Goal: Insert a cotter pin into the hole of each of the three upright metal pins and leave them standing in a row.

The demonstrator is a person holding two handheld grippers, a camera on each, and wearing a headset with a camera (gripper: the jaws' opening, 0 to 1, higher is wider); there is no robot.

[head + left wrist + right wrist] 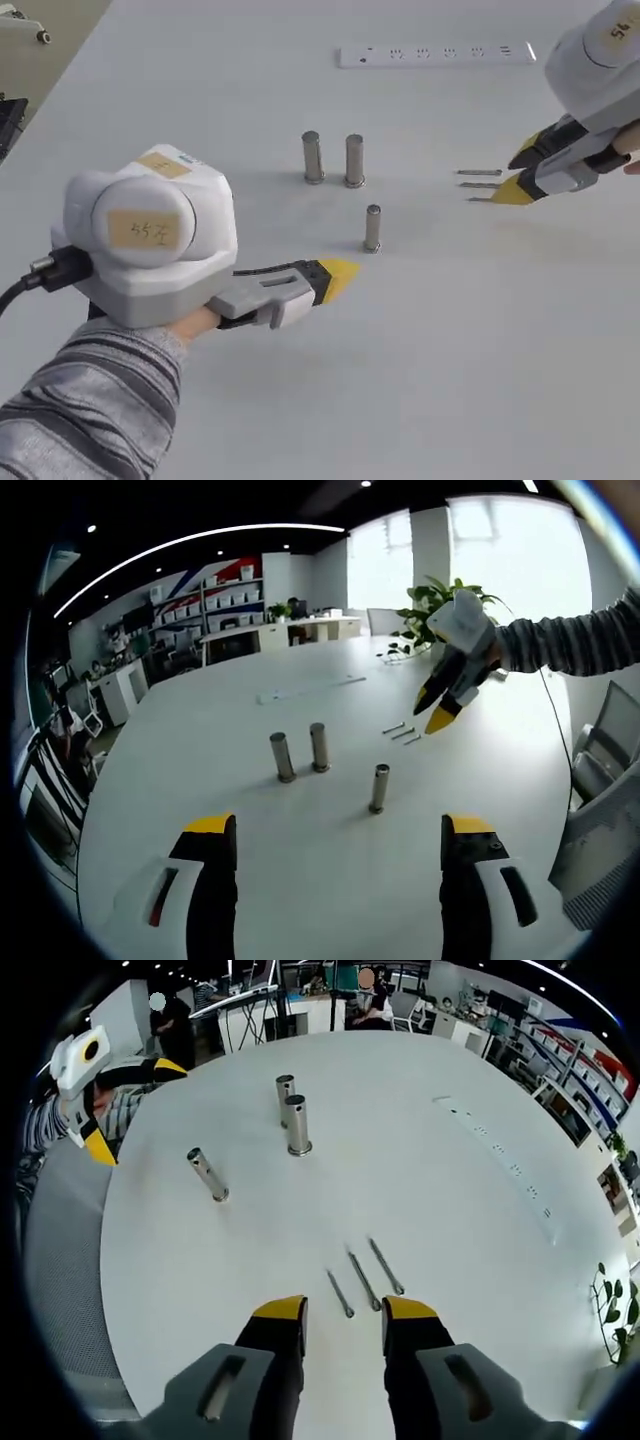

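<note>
Head view: a lone pin stands upright on the white table. Two more pins stand side by side beyond it and a bit left, and a power strip lies well beyond them. Three cotter pins lie flat and parallel to the right of the lone pin, well apart from it. The right gripper has its tips just past the cotter pins' far ends. The left gripper sits on the near-left of the lone pin, close but not touching; can't tell its jaw gap from here. Left gripper view: jaws wide, nothing btwn them. The lone pin is ahead, w/ the pair behind-left of it and the cotter pins behind-right. Right gripper view: jaws narrow, holding nothing. The cotter pins lie just ahead of the tips, and the lone pin is well beyond them to the left.
</note>
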